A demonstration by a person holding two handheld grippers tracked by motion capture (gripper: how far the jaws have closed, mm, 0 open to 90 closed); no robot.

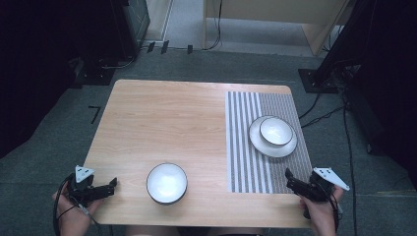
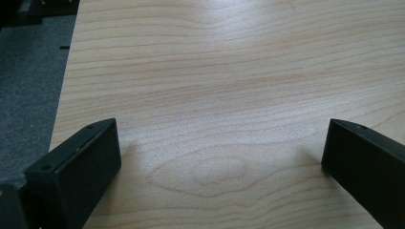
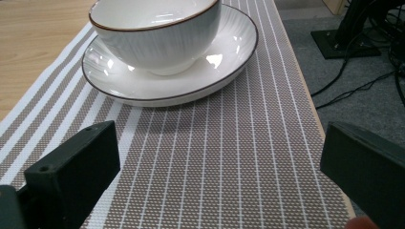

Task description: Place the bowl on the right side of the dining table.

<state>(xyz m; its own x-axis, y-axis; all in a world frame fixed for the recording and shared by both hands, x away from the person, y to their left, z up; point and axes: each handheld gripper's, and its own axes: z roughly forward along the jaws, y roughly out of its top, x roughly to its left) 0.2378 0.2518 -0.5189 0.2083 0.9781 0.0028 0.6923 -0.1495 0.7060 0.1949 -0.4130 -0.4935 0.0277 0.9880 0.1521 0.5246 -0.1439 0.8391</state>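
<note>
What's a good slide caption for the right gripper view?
Open right gripper hovers over striped placemat, facing a white bowl on its plate.

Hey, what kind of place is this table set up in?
Probably a lab or recording studio, not a dining room: grey carpet floor, loose cables and black equipment stands surround the wooden table.

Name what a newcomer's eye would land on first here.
First, the white bowl sitting in a white plate on the striped placemat at the table's right. Then a second bowl alone on bare wood near the front edge, between the open left gripper and right gripper.
</note>
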